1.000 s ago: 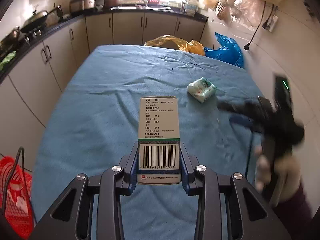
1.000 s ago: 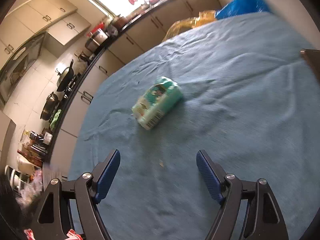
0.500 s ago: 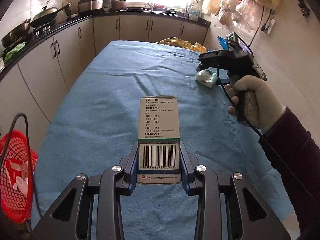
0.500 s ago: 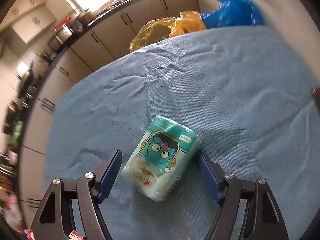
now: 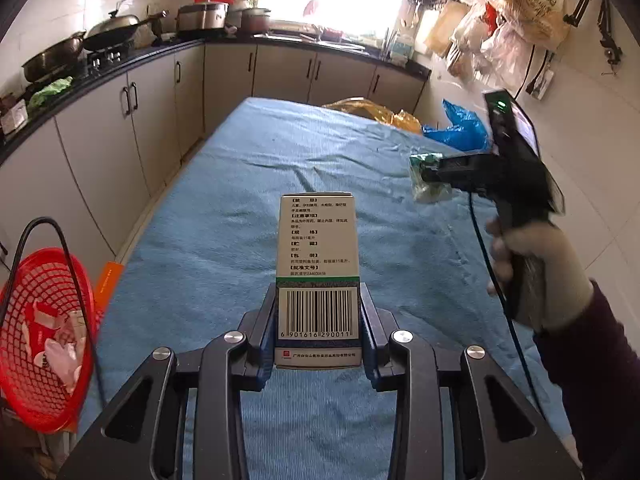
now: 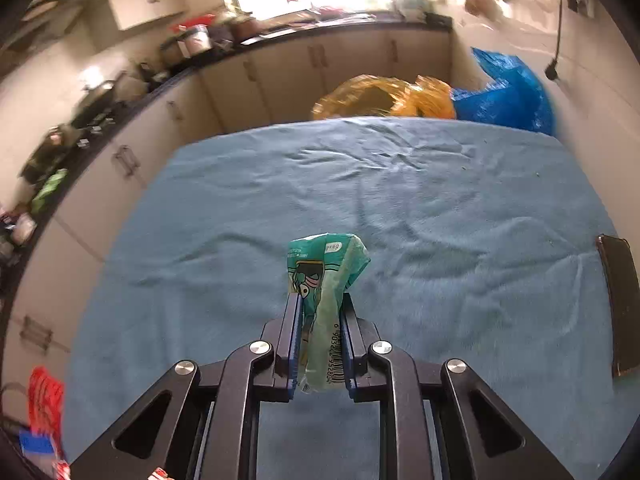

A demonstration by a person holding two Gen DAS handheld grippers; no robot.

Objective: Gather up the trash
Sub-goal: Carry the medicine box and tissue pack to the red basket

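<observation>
My left gripper (image 5: 318, 316) is shut on a white medicine box (image 5: 317, 264) with a barcode, held upright above the blue-covered table (image 5: 248, 216). My right gripper (image 6: 320, 330) is shut on a green tissue pack (image 6: 324, 280), squeezed flat between the jaws and lifted off the cloth. In the left wrist view the right gripper (image 5: 426, 176) holds the pack (image 5: 424, 194) over the table's right side. A red mesh trash basket (image 5: 44, 336) with paper scraps inside stands on the floor at the left.
A dark phone (image 6: 618, 304) lies at the table's right edge. Yellow (image 6: 380, 98) and blue (image 6: 508, 96) plastic bags sit beyond the far end. Kitchen cabinets (image 5: 100, 128) run along the left and back. A black cable (image 5: 60, 248) arches over the basket.
My right gripper closed on the tissue pack and lifted it off the cloth. My left gripper rose with the box, bringing the red basket more into view.
</observation>
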